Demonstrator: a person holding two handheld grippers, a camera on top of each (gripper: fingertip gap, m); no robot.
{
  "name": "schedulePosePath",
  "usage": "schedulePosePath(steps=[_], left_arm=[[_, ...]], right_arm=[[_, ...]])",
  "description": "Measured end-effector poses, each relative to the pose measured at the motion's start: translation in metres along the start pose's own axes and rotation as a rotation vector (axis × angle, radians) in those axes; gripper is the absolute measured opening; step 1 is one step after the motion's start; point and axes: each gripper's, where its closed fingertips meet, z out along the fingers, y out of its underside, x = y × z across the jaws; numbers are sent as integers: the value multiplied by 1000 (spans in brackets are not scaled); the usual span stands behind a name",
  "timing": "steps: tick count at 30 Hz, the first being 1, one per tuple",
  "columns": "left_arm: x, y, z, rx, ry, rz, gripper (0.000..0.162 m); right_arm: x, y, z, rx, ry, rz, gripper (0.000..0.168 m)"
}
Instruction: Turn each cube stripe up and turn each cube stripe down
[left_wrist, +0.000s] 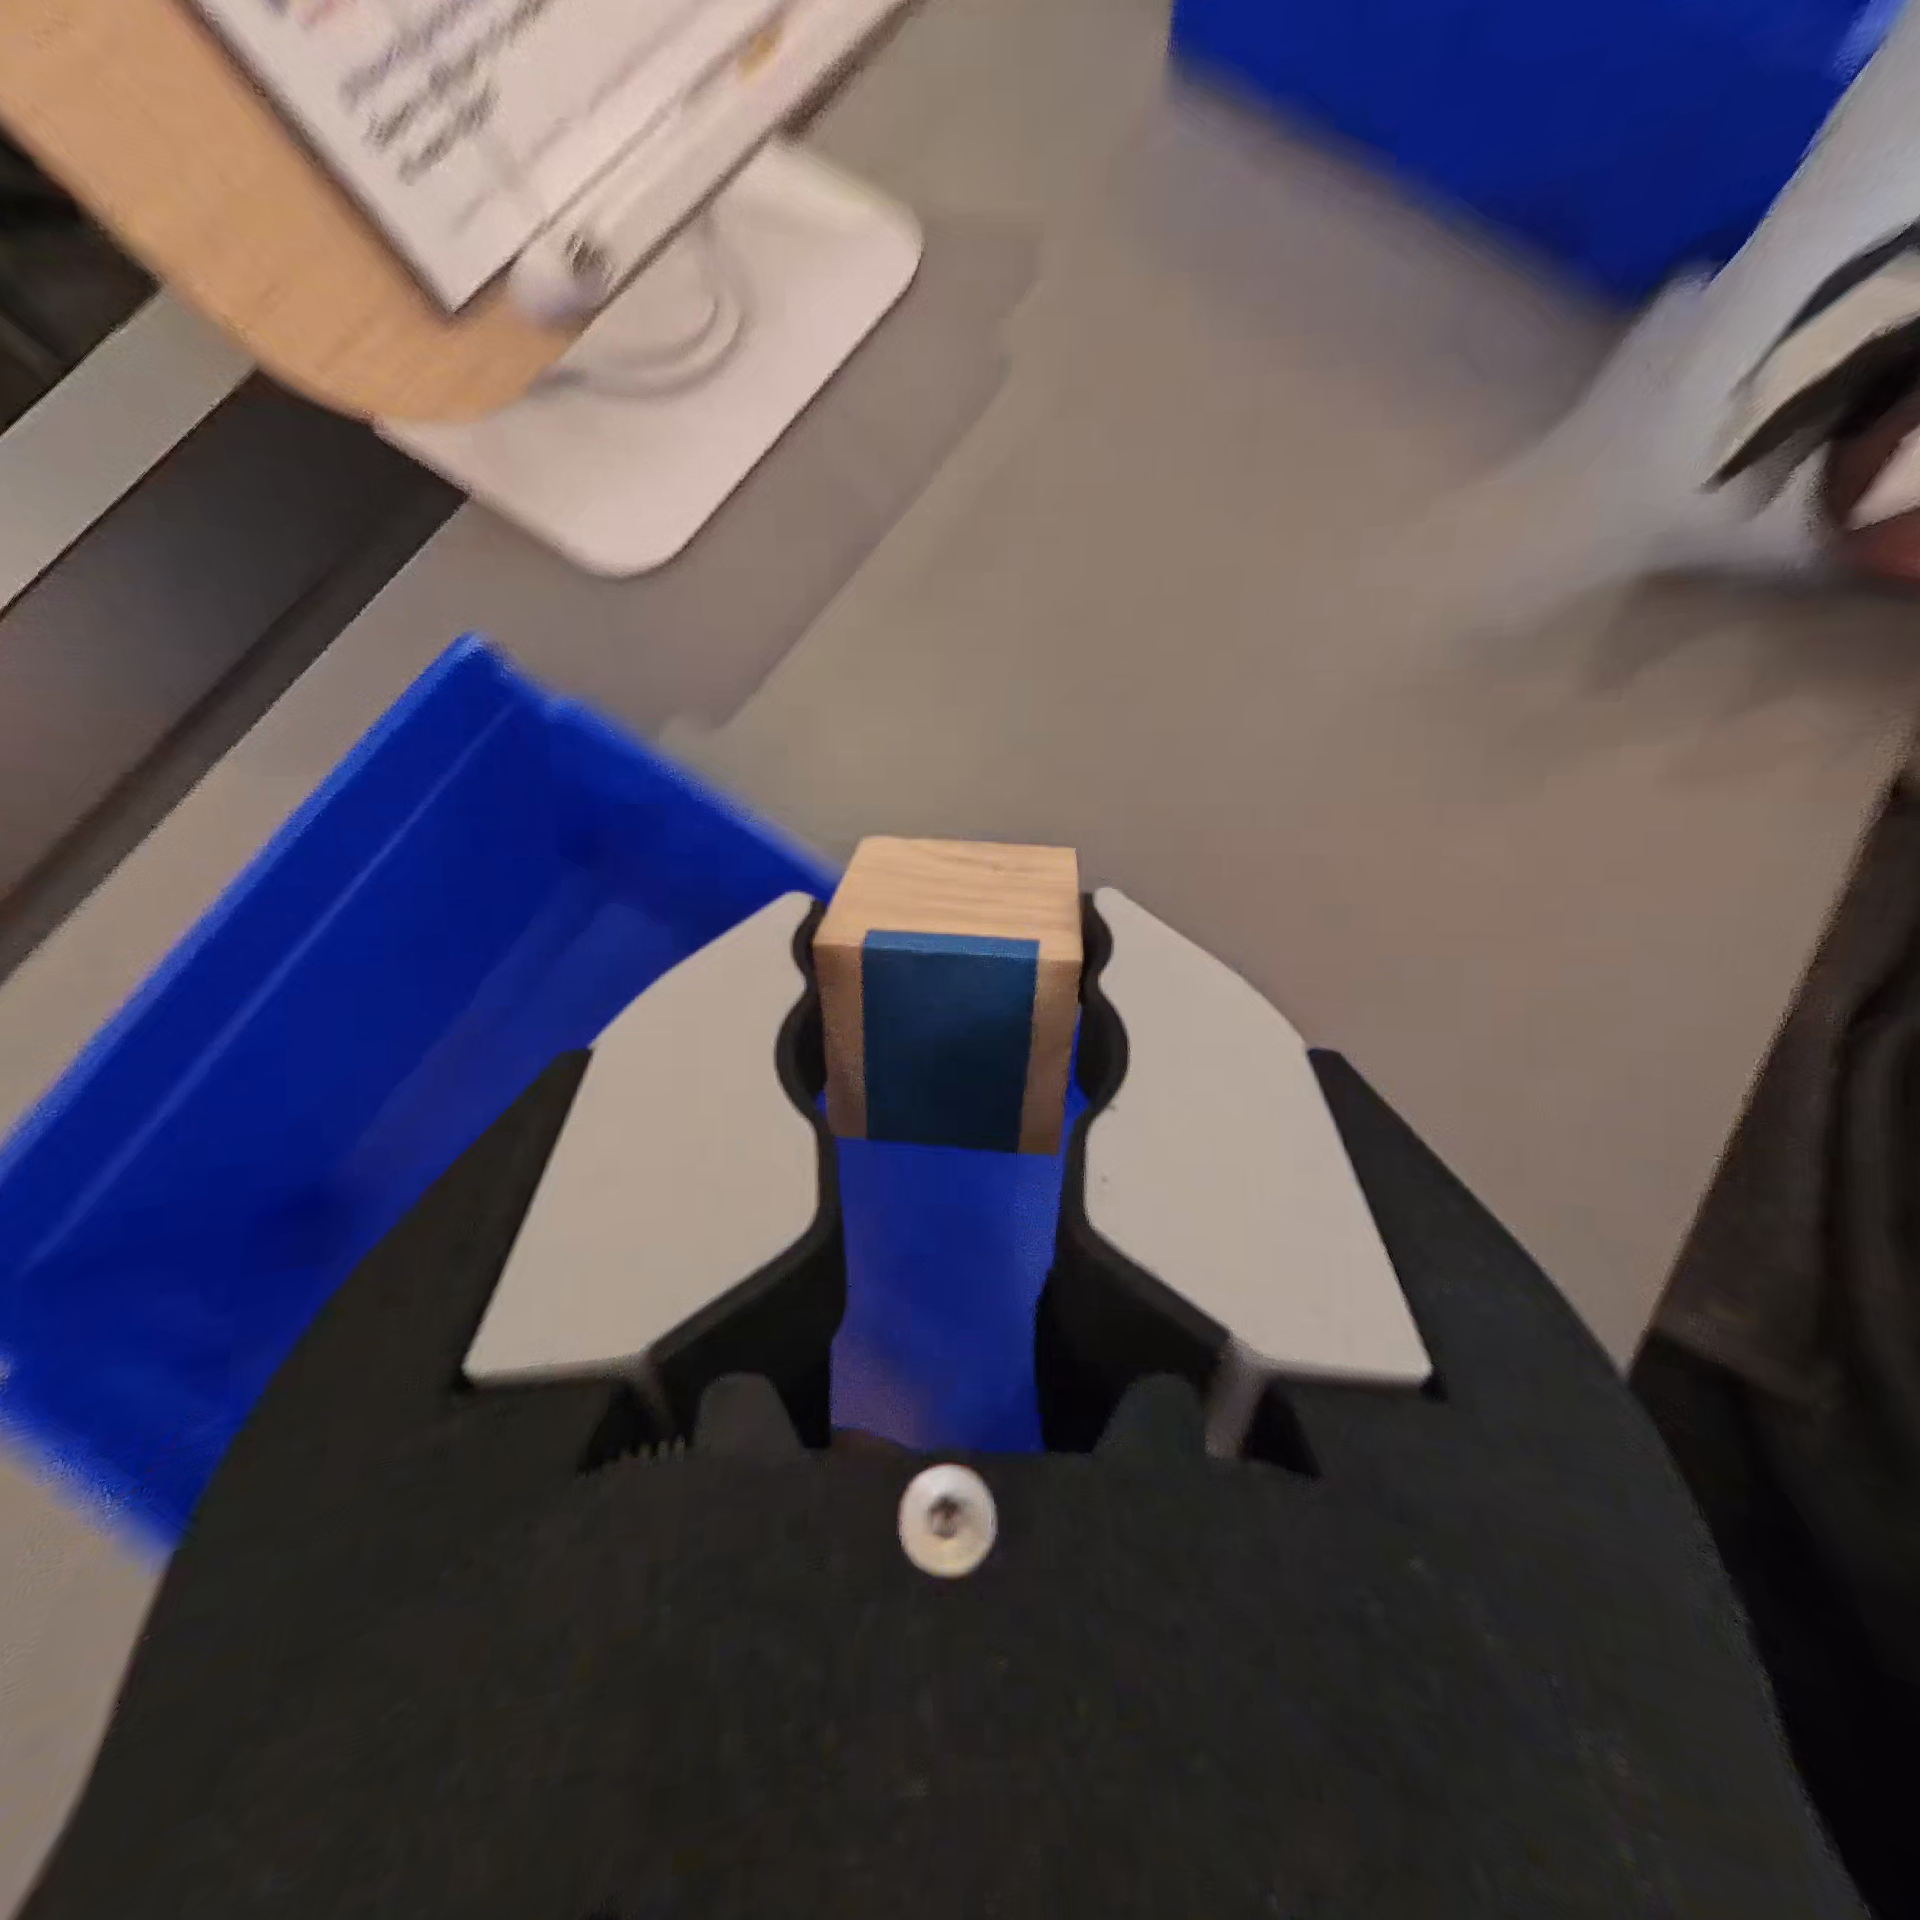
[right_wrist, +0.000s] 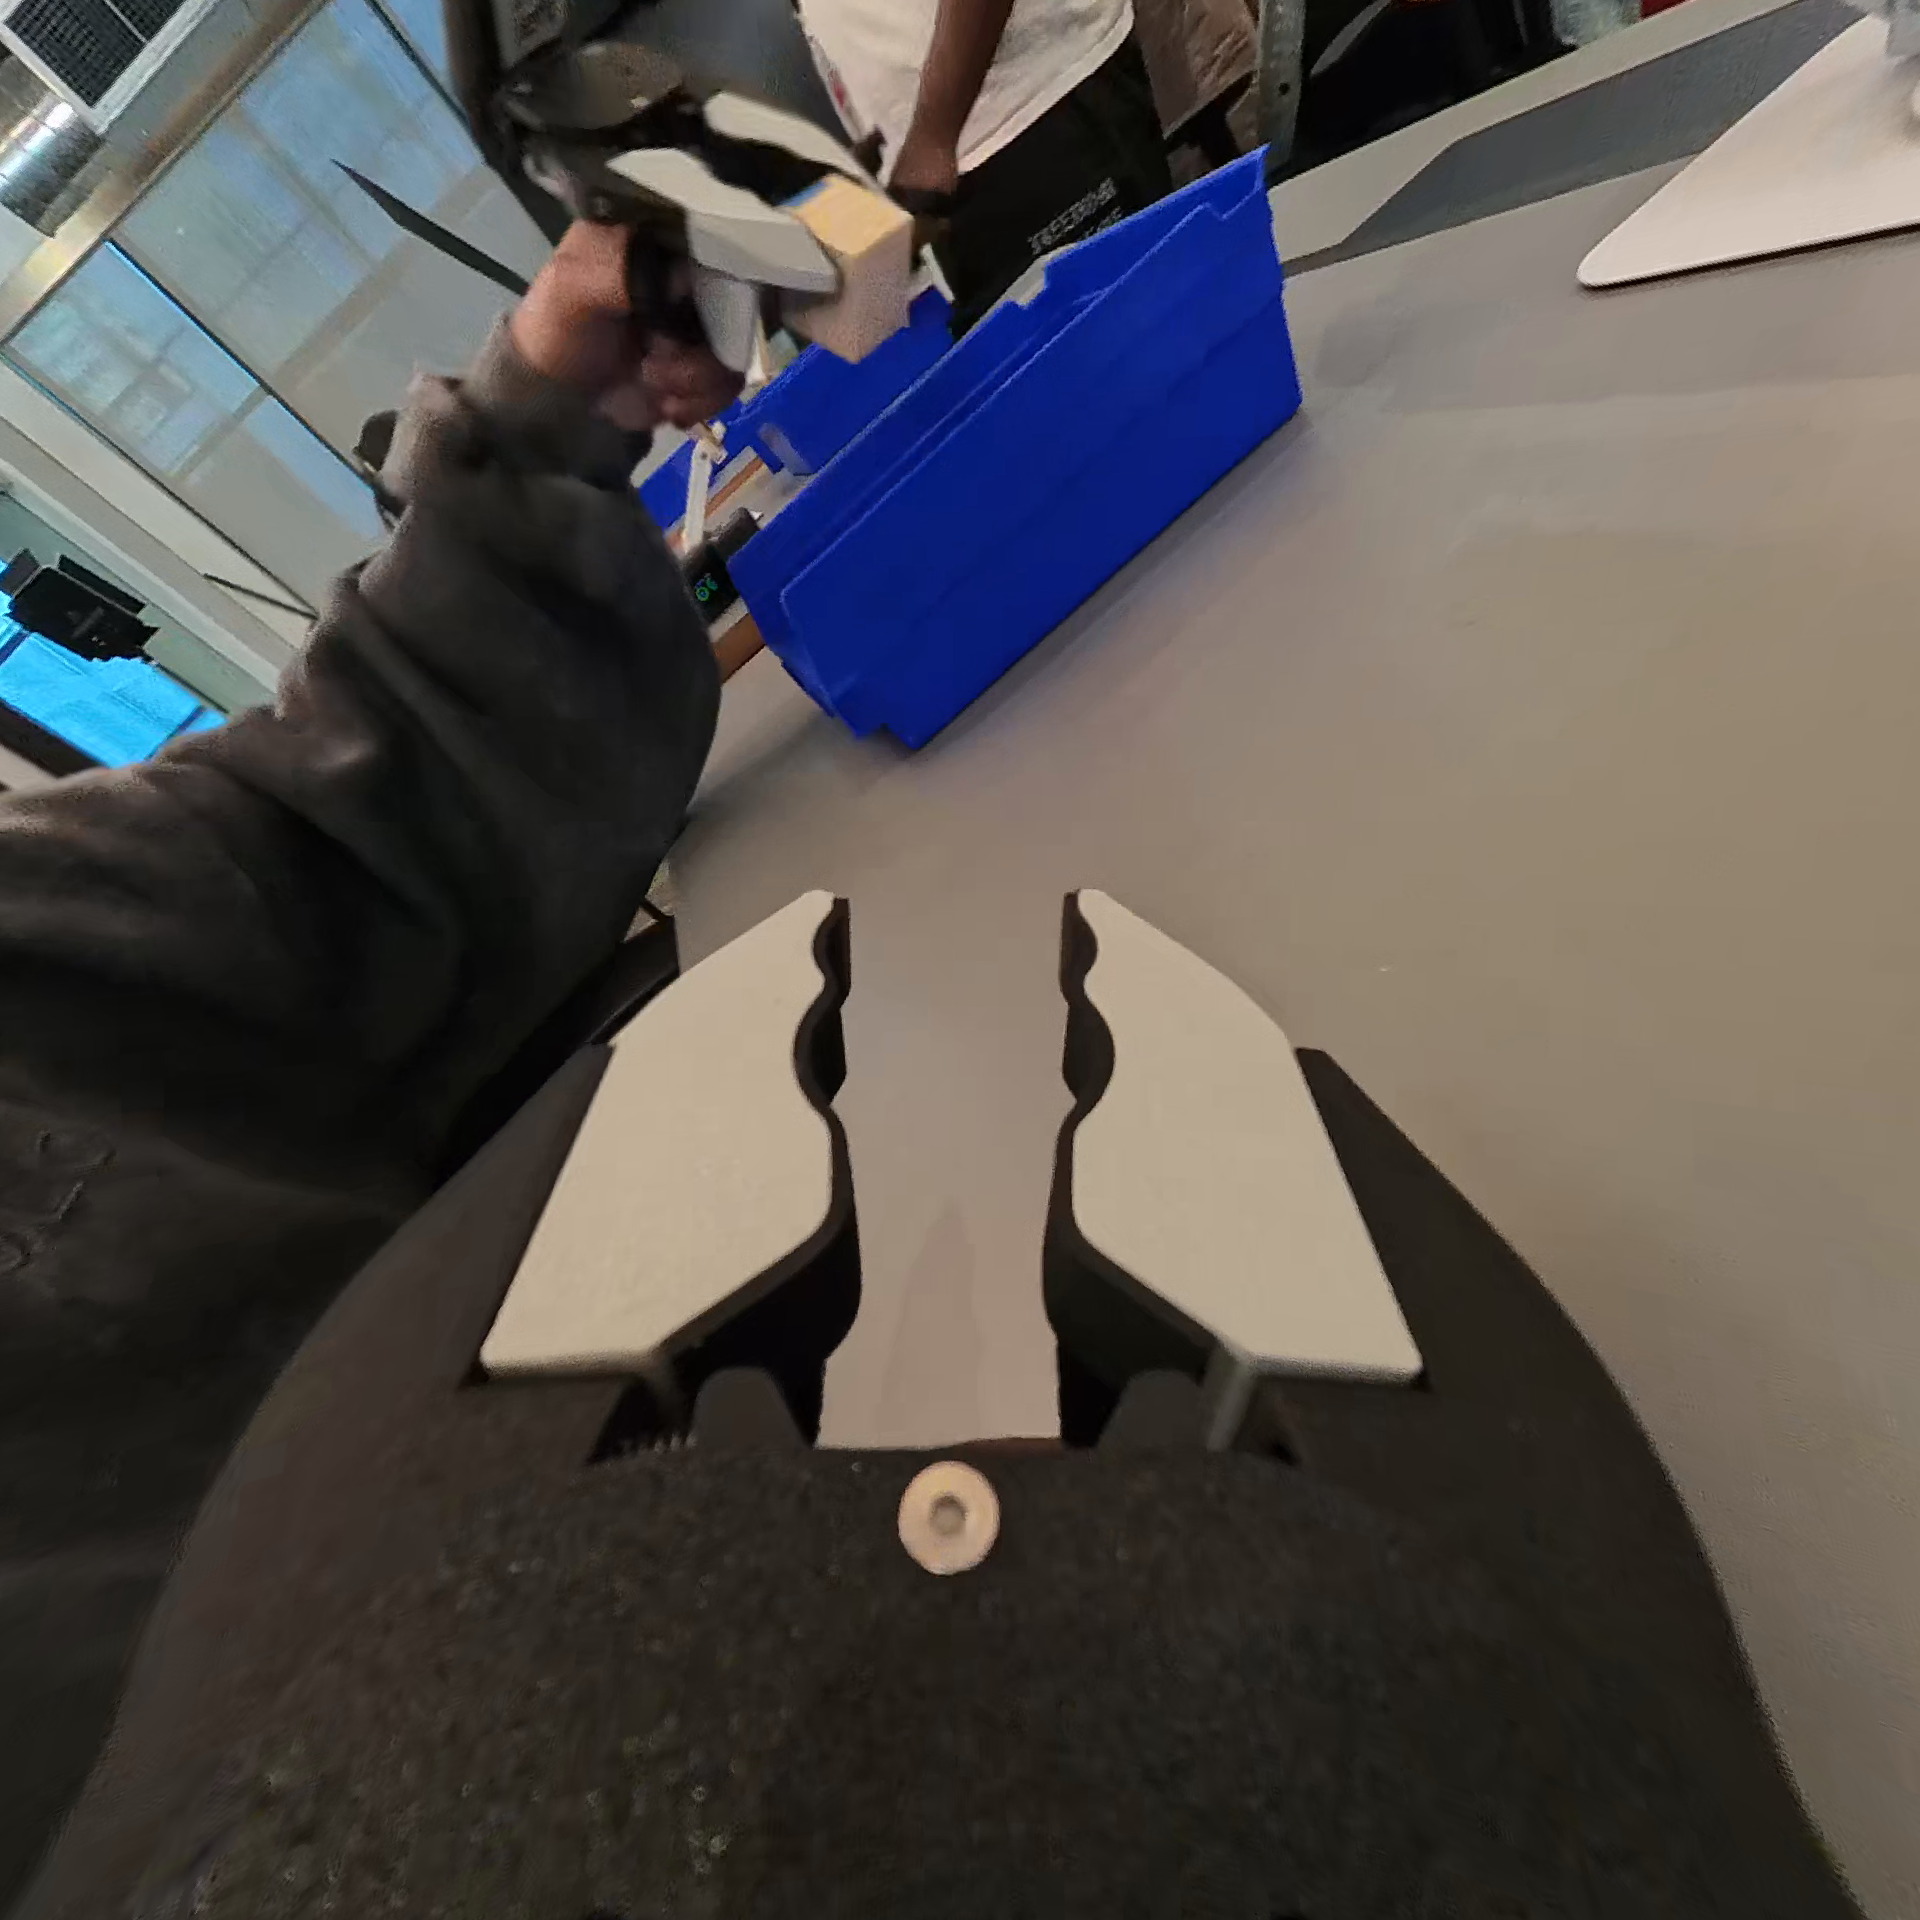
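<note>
The left gripper (left_wrist: 948, 997) is clamped on a wooden cube (left_wrist: 951, 935), blue stripe (left_wrist: 948, 1039) facing the camera, held in the air above a blue bin (left_wrist: 312, 1039) on the grey table (left_wrist: 1299, 779), while the right gripper (right_wrist: 954, 997) hovers empty over the table, fingers parted.

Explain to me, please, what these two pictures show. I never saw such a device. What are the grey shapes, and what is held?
Each picture comes from a camera on a hand-held gripper, looking along its two grey fingers; a person holds one in each hand. In the left view, the left gripper is shut on a wooden cube with a blue stripe, above a blue bin. In the right view, the right gripper is open and empty over the grey table. Farther off there, you see the person's hand holding the left gripper above the bin.
</note>
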Motion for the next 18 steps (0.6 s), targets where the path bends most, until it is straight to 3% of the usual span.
schedulePosePath(steps=[5,9,12,14,18], left_arm=[[98,-43,38,313,282,-259,44],[164,-79,74,491,512,-370,44],[192,-92,98,529,621,-421,44],[203,-89,114,470,668,-452,44],[214,-82,133,463,710,-476,44]], right_arm=[[8,-8,15,30,-31,45,46],[-10,-29,38,98,-169,101,65],[-24,-43,49,147,-248,145,69],[-28,-48,53,165,-266,156,68],[-23,-42,57,118,-216,95,58]])
